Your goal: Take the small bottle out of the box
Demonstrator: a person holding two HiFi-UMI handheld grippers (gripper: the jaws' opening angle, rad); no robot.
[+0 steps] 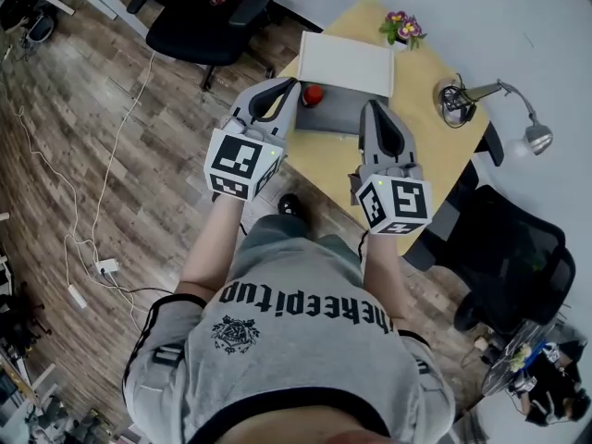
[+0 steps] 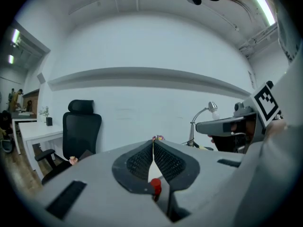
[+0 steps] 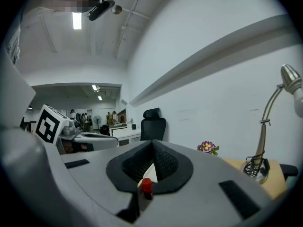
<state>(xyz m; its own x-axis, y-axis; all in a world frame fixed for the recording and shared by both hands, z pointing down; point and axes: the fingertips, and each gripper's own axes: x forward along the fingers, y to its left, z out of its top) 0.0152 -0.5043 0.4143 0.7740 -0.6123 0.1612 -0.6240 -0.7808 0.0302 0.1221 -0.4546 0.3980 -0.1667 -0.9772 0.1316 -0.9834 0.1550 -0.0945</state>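
A person in a grey T-shirt (image 1: 296, 340) stands at a small yellow desk (image 1: 435, 146) with a gripper in each hand, both held above its near edge and pointing across it. The left gripper (image 1: 285, 85) is closed, its ribbed pads meeting at the tips with nothing between them. The right gripper (image 1: 369, 107) is closed the same way and is also empty.

The box (image 1: 338, 111) lies on the desk just beyond the gripper tips, its white lid (image 1: 345, 63) swung open to the far side. The bottle (image 1: 313, 93) stands upright at the box's left end, small and red-capped. It is close to the left gripper's tips, but neither gripper touches it. In each gripper view the red cap shows low in the gap beneath the closed pads.

At the desk's far edge sits a small pot of purple and yellow flowers (image 1: 402, 28). A lamp (image 1: 536, 137) with a bent neck stands on the right side. A black chair (image 1: 208, 17) stands on the wooden floor (image 1: 83, 137) beyond the desk's left corner, and another is at the right. White cables (image 1: 102, 268) trail over the floor to the left.
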